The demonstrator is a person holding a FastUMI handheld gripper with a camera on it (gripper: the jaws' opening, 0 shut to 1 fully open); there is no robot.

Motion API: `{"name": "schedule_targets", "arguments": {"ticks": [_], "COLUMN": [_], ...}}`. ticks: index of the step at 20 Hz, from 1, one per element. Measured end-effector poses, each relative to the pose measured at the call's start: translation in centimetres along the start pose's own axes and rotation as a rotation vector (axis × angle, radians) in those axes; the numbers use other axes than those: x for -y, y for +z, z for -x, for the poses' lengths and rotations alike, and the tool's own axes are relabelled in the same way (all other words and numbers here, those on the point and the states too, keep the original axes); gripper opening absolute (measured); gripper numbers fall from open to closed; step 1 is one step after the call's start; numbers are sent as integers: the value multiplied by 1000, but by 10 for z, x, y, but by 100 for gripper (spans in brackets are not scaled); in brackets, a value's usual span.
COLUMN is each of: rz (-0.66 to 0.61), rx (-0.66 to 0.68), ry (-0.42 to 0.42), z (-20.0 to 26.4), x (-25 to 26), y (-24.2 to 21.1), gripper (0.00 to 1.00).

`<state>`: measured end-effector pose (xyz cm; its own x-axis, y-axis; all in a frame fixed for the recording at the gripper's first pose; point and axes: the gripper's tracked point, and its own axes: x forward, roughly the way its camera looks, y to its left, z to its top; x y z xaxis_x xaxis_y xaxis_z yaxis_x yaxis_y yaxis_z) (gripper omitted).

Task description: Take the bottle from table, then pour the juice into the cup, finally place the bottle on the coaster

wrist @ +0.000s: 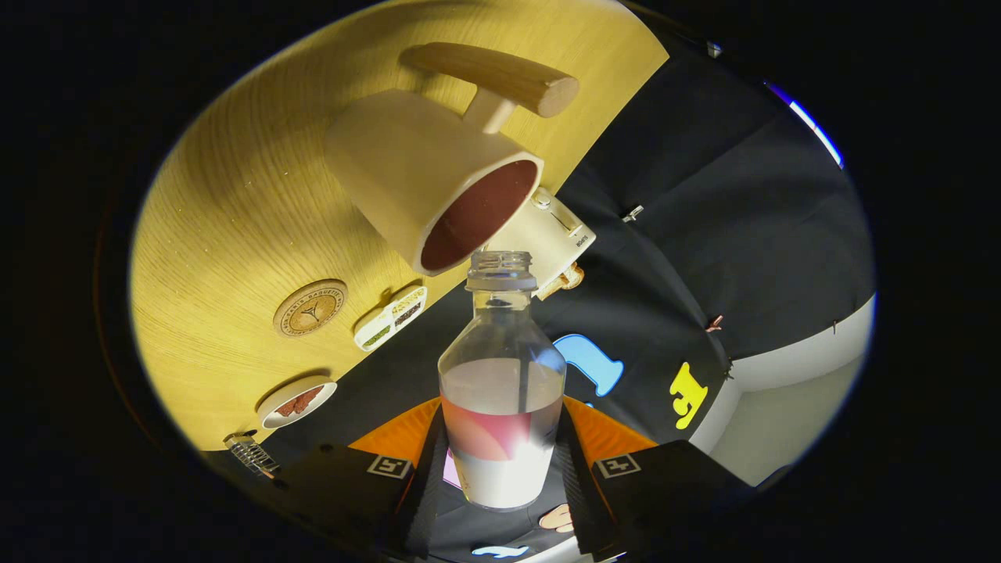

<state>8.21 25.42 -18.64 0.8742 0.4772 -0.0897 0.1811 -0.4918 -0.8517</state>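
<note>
My gripper (500, 461) is shut on the clear bottle (501, 391), which stands between the fingers with its cap off. Pale juice fills its lower half, and a pink and white label wraps the bottom. The whole view is tilted. The bottle's open mouth (501, 266) points at the rim of the cream cup (434, 184), almost touching it. The cup has a dark red inside and a wooden handle (493, 74), and it rests on the wooden table (227, 219). The round wooden coaster (310, 307) lies on the table beside the cup.
A cream appliance (551, 234) stands behind the cup at the table's edge. A small white tray with seasonings (391, 317), a little dish with reddish food (297, 402) and a metal rack (252, 453) line that same edge. The booth's black cloth wall hangs beyond.
</note>
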Motion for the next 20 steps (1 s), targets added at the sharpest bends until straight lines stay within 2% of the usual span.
{"name": "schedule_targets", "arguments": {"ticks": [14,17,20], "rz": [-26,-94,-227], "rx": [-18,-48,-85], "ry": [16,29,57], "z": [2,3,5], "x": [-2,-6,-11], "y": [-2,-9,-12], "gripper": [70,70,70]}}
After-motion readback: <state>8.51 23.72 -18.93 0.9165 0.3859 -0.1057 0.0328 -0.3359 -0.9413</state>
